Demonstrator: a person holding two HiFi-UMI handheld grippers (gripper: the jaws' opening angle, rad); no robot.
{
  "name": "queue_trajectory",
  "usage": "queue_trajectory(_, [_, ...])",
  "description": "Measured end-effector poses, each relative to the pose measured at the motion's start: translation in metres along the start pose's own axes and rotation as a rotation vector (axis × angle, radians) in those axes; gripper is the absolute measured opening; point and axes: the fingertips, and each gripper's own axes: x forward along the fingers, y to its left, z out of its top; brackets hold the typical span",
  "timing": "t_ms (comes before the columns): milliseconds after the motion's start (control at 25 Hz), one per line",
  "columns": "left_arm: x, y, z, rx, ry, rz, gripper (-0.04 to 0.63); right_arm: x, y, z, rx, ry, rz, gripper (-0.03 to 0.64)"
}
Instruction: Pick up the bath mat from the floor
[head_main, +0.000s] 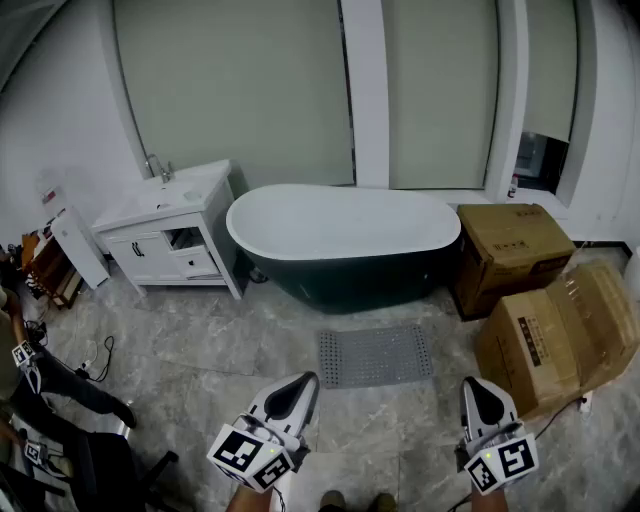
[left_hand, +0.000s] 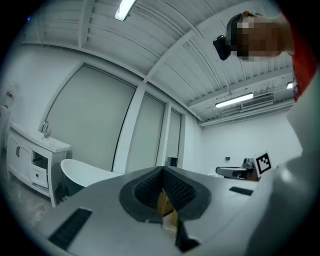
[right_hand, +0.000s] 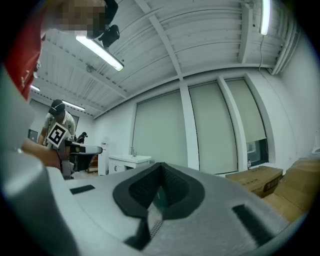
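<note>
The grey bath mat (head_main: 375, 356) lies flat on the stone floor (head_main: 200, 350), just in front of the dark bathtub (head_main: 345, 235). It has lots of little holes. Nothing touches it.

The left hand-held gripper (head_main: 303, 383) is held up above the floor, near the mat's lower left corner. Its jaws are pressed together and hold nothing. The right hand-held gripper (head_main: 480, 388) is held up to the right of the mat. Its jaws are pressed together too, and it is empty. Both point toward the tub.

A white sink cabinet (head_main: 170, 235) stands left of the tub. Two brown boxes (head_main: 510, 250) (head_main: 560, 335) stand to the right of the tub and the mat.
</note>
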Motion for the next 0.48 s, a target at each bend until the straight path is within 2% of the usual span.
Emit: queue_trajectory(480, [-0.001,0.022,0.008,0.018,-0.005,0.007,0.009,0.013,0.009,0.009,0.008,-0.021,-0.002,0.003])
